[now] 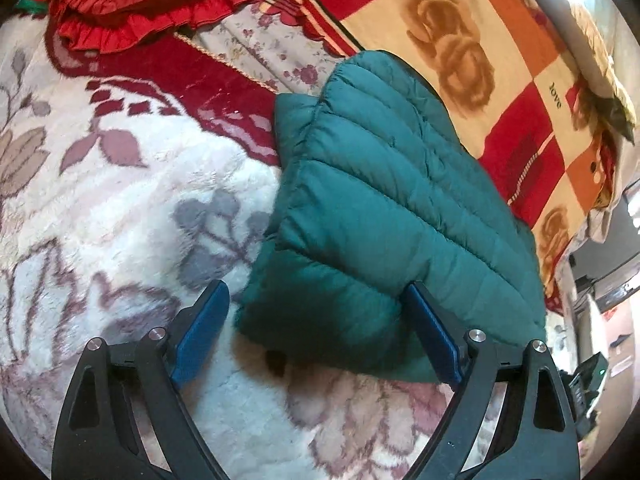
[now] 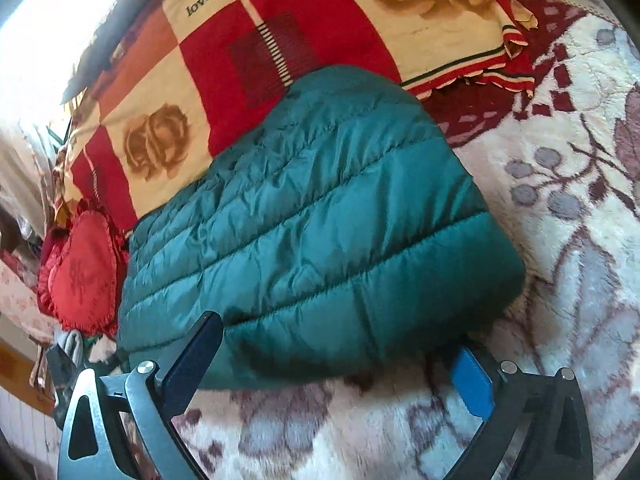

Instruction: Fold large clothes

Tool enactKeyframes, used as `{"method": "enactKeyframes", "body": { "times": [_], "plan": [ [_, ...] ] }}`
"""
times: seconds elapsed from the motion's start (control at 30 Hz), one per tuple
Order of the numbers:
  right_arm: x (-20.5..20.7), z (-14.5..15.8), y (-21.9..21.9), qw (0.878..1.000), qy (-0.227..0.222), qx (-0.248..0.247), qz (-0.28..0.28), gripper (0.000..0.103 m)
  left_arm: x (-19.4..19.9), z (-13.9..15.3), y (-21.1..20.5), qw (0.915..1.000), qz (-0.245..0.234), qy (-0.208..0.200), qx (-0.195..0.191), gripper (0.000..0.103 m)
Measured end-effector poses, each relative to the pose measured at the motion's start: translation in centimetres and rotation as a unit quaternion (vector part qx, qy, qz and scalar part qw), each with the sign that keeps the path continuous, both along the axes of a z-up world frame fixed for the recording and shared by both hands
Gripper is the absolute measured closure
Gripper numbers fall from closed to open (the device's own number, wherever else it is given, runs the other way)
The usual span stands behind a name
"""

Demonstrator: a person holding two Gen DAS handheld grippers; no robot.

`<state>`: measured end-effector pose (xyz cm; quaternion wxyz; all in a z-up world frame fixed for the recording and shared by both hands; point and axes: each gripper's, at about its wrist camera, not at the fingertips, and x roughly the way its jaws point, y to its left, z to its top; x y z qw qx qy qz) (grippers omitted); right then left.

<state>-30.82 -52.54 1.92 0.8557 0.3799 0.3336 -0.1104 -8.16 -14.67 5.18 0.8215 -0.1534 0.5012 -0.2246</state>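
Jacket: folded teal quilted puffer jacket (image 1: 384, 208) on white floral plush blanket (image 1: 120, 216).
Left gripper (image 1: 316, 336): jaws apart at jacket's near edge.
Right gripper (image 2: 336, 364): jaws apart at jacket's near edge.

Home bedroom, on a bed. Under and ahead of both tools: fluffy white blanket (image 1: 132, 208) w/ mauve flowers and dark red border. Beyond it, a red, orange and cream quilt (image 2: 224, 60) w/ rose prints and the word "love". Red frilled pillow (image 1: 132, 4) far ahead-left of the left tool; red heart-shaped cushion (image 2: 82, 268) off to the left of the right tool. Bit of floral sheet (image 1: 276, 52) shows between blanket and quilt. Room edge at the left tool's far right is blurred, can't tell what's there.
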Motion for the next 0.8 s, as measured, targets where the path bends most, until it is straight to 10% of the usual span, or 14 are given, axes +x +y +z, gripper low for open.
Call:
{"method": "enactKeyframes", "body": {
  "times": [0.67, 0.8],
  "plan": [
    [3.3, -1.0, -2.1, 0.998, -0.036, 0.041, -0.041, 0.000, 1.8, -0.9, -2.3, 0.9977, 0.048, 0.019, -0.043, 0.008],
    [3.7, -0.1, -1.6, 0.999, -0.018, 0.001, -0.035, 0.029, 1.6, -0.2, -2.1, 0.9988, 0.033, 0.004, -0.037, 0.030]
  ]
}}
